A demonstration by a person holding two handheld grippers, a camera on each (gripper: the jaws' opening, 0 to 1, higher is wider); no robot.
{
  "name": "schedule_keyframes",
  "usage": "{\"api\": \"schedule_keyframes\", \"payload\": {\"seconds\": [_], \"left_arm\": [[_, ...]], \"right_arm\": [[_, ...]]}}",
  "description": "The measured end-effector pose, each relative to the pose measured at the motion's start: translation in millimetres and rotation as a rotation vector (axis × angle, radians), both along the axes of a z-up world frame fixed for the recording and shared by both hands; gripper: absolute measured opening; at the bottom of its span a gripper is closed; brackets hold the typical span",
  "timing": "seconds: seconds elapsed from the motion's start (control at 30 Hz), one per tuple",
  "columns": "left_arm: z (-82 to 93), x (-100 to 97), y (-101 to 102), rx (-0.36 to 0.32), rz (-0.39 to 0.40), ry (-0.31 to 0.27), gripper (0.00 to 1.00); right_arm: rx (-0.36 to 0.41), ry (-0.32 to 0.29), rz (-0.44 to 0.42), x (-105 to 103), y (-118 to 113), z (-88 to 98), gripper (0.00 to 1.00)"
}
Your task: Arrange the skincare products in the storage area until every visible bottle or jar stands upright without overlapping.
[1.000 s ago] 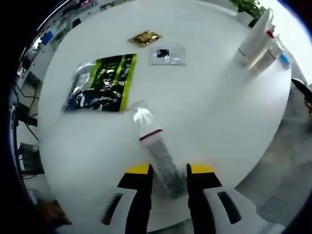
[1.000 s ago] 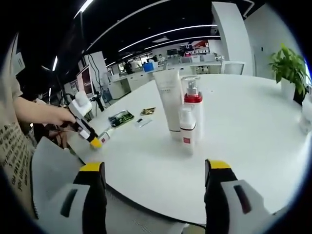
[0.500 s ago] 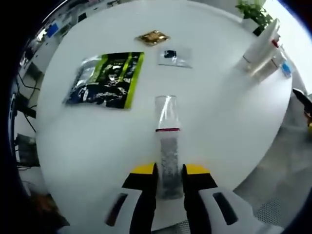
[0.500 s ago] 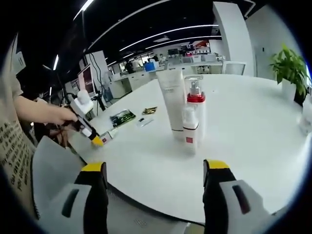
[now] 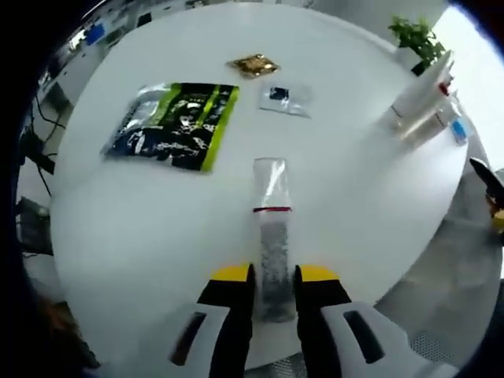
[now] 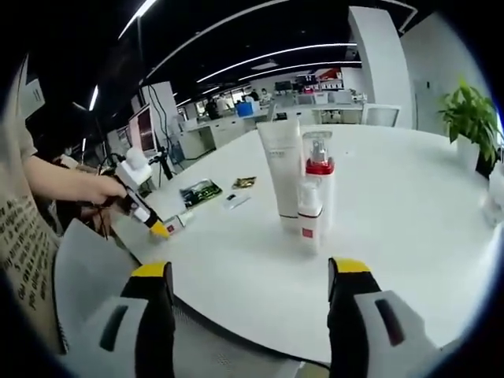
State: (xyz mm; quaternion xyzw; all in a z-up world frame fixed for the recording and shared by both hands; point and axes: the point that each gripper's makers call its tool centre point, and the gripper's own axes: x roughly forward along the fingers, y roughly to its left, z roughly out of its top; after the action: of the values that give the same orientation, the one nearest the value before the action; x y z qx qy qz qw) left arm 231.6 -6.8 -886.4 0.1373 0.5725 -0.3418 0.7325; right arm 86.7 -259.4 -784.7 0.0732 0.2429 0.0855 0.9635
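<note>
My left claw [image 5: 273, 276] is now pinching the lying clear bottle [image 5: 272, 236], which I have squared up between the jaws, so standing it up is probably next. My right claw [image 6: 250, 272] is hanging spread and empty over the desk [image 6: 394, 228] edge. Its view is showing the white tube [image 6: 282, 169], pump bottle [image 6: 320, 185] and small bottle [image 6: 309, 214] upright, blurry in the left view.

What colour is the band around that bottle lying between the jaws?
Red, on the clear lying bottle; clearest in the left gripper view.
</note>
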Motion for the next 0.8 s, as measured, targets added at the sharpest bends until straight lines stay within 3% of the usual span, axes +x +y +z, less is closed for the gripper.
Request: {"api": "schedule_keyframes", "payload": {"seconds": [0.4,0.67,0.8], "left_arm": [[25.2,-11.7,-18,-0.185,0.108,0.049,0.16],[52.3,-23.6,-37,-0.303,0.105,0.047,0.16],[76.3,-33.0,-59,-0.443,0.099,0.059,0.16]], "right_arm": [[-0.002,-0.023,0.034,1,11,10.7,0.79],[0.003,-0.038,0.068,-2,23,16.0,0.78],[0.028,-0.06,0.072,-2,26,23.4,0.78]]}}
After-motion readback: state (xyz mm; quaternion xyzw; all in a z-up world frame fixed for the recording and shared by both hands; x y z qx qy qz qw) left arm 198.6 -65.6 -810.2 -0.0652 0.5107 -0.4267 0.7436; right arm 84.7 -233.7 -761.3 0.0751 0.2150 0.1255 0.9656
